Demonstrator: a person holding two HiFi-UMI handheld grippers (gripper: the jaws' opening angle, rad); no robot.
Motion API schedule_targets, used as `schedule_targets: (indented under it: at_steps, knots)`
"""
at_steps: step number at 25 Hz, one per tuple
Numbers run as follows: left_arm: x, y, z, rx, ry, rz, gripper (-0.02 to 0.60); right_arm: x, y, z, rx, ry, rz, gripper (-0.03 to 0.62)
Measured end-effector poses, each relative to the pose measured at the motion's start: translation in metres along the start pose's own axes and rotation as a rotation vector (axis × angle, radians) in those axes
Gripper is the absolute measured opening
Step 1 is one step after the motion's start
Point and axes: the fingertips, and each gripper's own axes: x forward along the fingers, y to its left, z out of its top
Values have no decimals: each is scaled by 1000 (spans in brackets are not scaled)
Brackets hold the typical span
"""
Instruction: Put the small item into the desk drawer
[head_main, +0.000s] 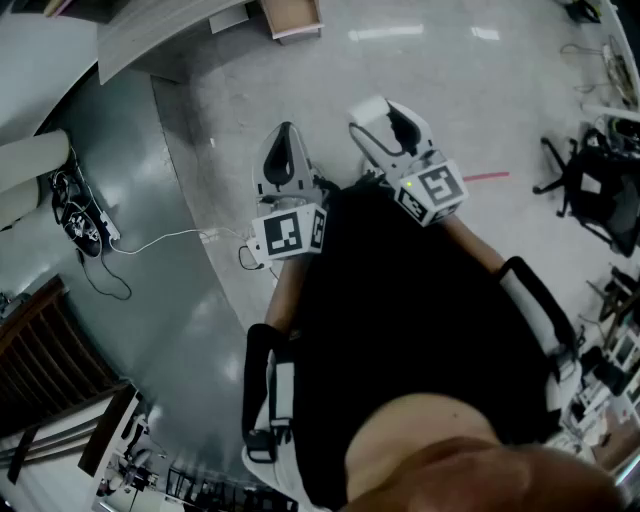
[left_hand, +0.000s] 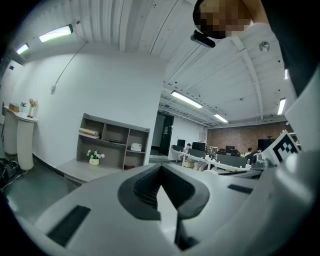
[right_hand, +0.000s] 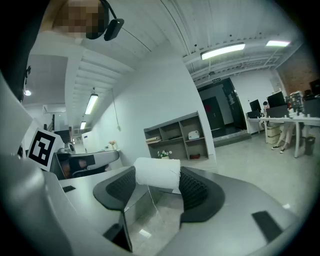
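**A:** Now, state of the right gripper (right_hand: 157, 184)?

**B:** Clamped on the white roll (right_hand: 157, 173), one ribbed pad against each end. Roll lying crosswise between the jaws, a thin thread dangling from its underside.

**A:** And where, measured against the shelf unit (right_hand: 177, 137)?

**B:** Well short of it, up in the air, with pale floor (right_hand: 250, 155) in between. Pointed toward its open compartments.

**A:** Left gripper (left_hand: 161, 175)?

**B:** Jaws together, tips meeting, nothing between the pads. Likewise aimed toward the shelf unit, and well apart from it.

**A:** Anything on that shelf unit?

**B:** Small pot of flowers (left_hand: 94, 156) at its lower left corner, on the low top there. Small white object (left_hand: 136, 147) in a lower right compartment, too small to identify.

**A:** And from the head view?

**B:** Both grippers held out side by side ahead of a dark torso, close but not touching. Marker cubes (head_main: 290, 232) facing up. Roll showing as a white lump at the right gripper's tip.
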Motion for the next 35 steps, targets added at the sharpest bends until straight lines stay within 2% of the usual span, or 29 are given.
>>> schedule_targets:
  at_steps: [16,32,35]
  knots:
    - [-3,22,-4,-16,9,-24,-9,21,15,-4,2,16,-17,270]
    - [-21,86,-6,-8,30,-96,-9,64,65,-10,21,-4,-85,270]
    - [-27,98,-7,-25,30,-111,-9,72,78,-14,14,-8,-100,270]
